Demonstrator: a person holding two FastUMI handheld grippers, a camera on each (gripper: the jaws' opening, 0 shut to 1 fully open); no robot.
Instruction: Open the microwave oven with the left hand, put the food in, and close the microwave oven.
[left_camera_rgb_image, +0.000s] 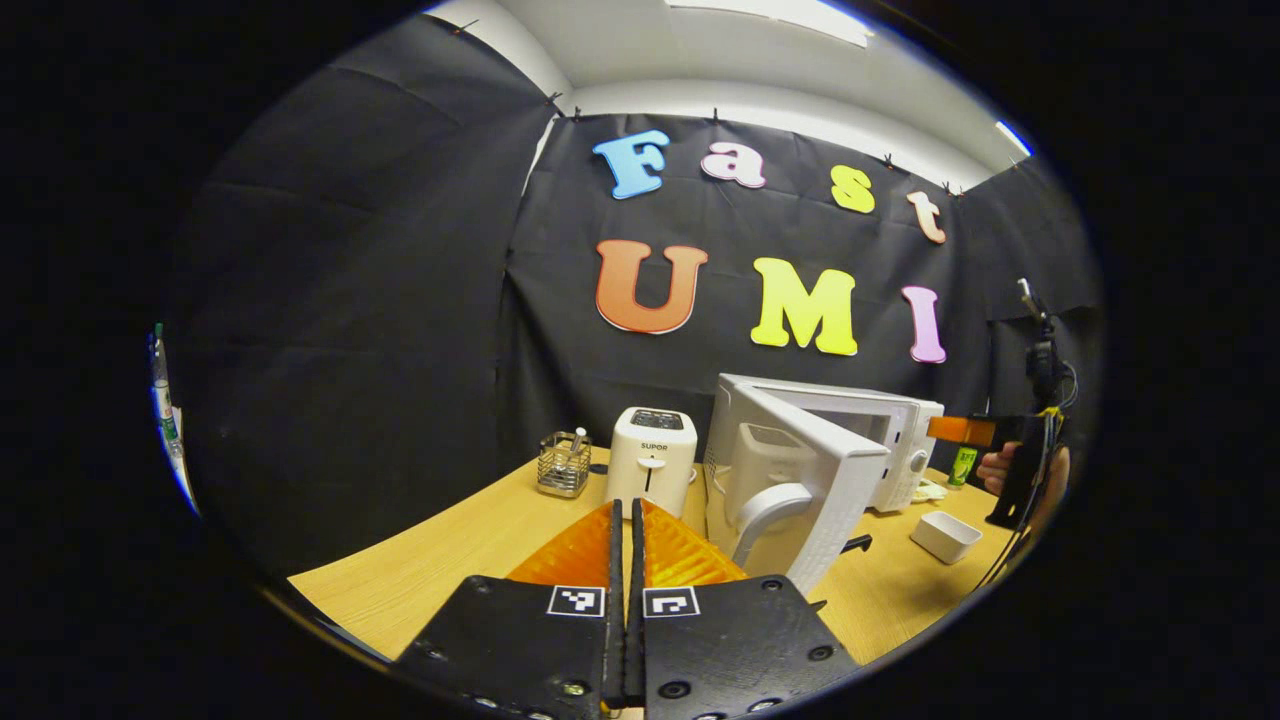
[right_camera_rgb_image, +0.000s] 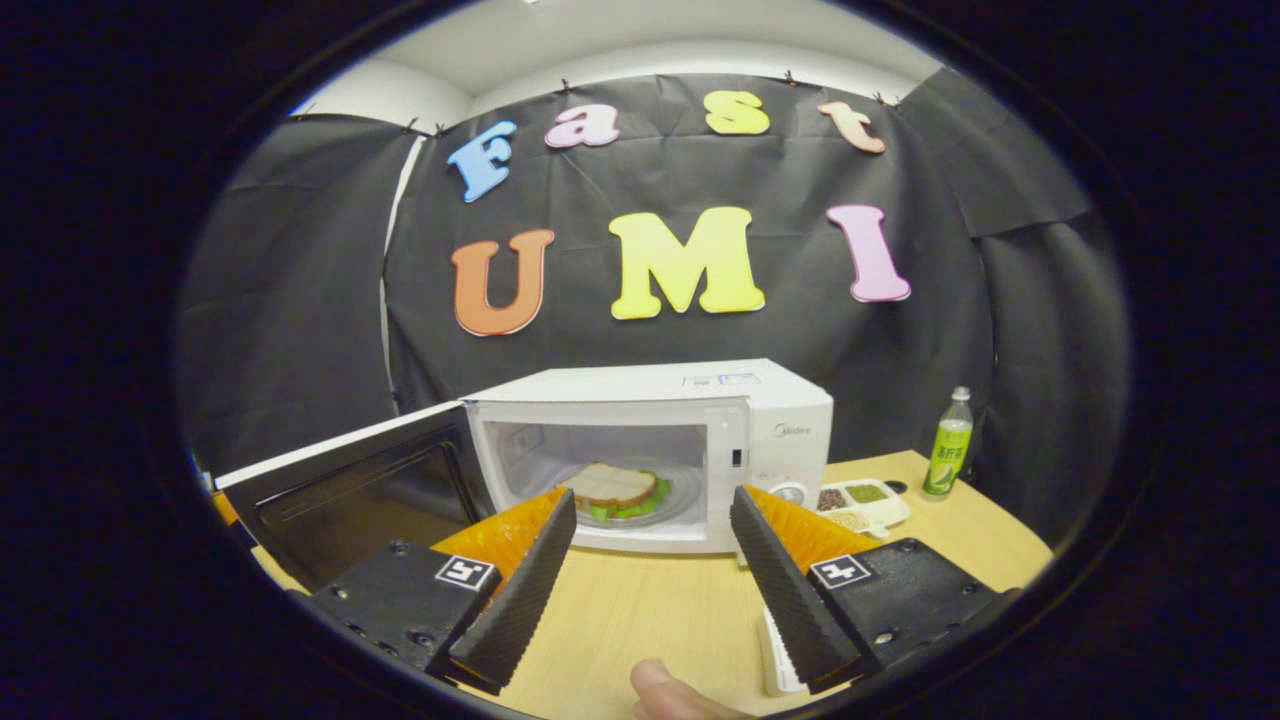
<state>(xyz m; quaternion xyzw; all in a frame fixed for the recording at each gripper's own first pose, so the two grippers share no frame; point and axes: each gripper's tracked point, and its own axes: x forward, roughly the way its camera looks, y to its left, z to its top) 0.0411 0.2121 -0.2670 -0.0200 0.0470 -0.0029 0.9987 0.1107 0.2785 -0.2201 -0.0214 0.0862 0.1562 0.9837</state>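
— Sandwich (right_camera_rgb_image: 610, 487) sits inside the microwave (right_camera_rgb_image: 650, 450), twelve o'clock of the right gripper (right_camera_rgb_image: 650, 545), whose fingers are spread, empty.
— Door (left_camera_rgb_image: 800, 490) stands open; left gripper (left_camera_rgb_image: 627, 540), fingers together, likely shuts it next.

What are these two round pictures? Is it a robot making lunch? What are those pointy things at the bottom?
No robot here: a person holds a two-finger grabber in each hand, and a small camera rides on each one. The pointy things are the grabbers' own fingers. In the left gripper view, the left gripper is shut on nothing. In the right gripper view, the right gripper is open and empty. On the wooden table stands a white microwave with its door swung open. A sandwich sits inside on a plate. Nearby are a toaster, a green bottle and a snack tray.
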